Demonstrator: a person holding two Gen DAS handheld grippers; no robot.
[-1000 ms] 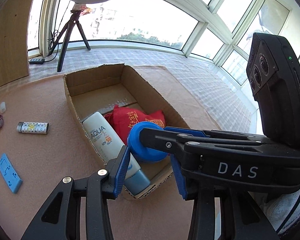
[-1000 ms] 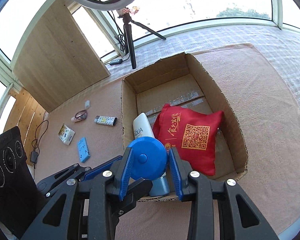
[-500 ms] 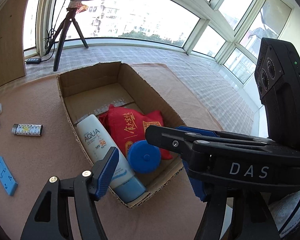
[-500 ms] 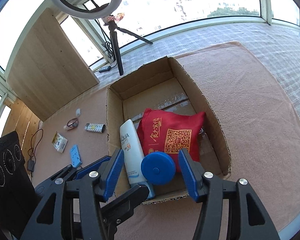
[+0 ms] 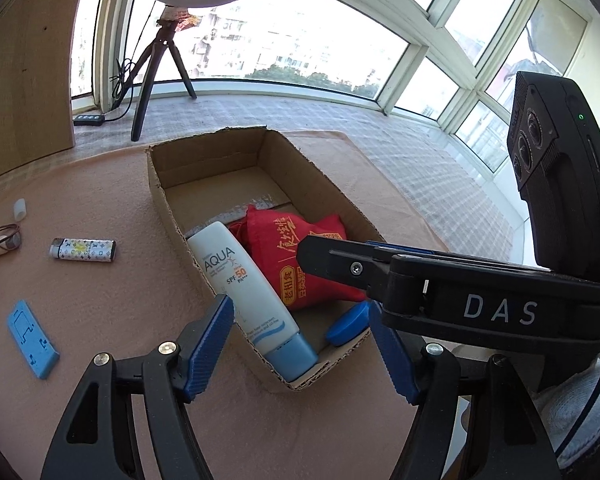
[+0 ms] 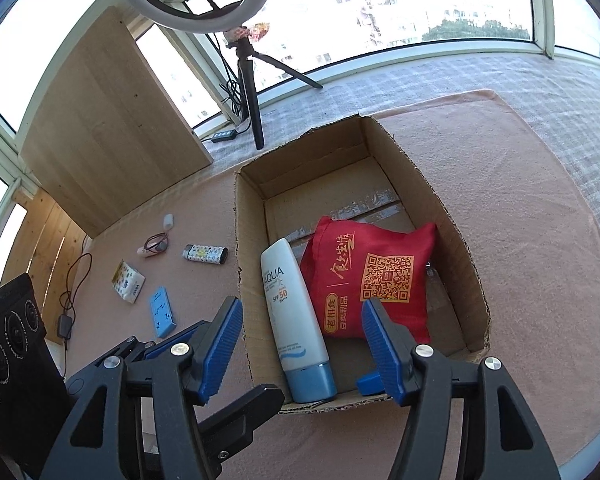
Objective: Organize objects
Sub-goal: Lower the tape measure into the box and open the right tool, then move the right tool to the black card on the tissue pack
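Note:
An open cardboard box (image 5: 156,184) (image 6: 452,232) sits on the pink mat. Inside lie a white AQUA sunscreen tube (image 5: 240,280) (image 6: 292,308) along the left wall and a red cloth bag (image 5: 300,248) (image 6: 372,276) beside it. A blue round disc (image 5: 348,326) (image 6: 370,384) rests in the near right corner, partly hidden by a finger in the right wrist view. My left gripper (image 5: 302,344) hovers open above the box's near end. My right gripper (image 6: 302,332) is open there too, holding nothing; its black arm (image 5: 440,284) crosses the left wrist view.
Left of the box on the mat lie a patterned lighter (image 5: 84,250) (image 6: 206,254), a blue flat holder (image 5: 32,338) (image 6: 162,312), a tissue packet (image 6: 128,282) and a hair tie (image 5: 4,238). A ring-light tripod (image 6: 252,92) and a wooden board (image 6: 108,128) stand behind.
My right gripper opened and let go of the blue disc, which dropped into the box's near right corner. Both grippers pulled back from the box, and the left fingers spread wider.

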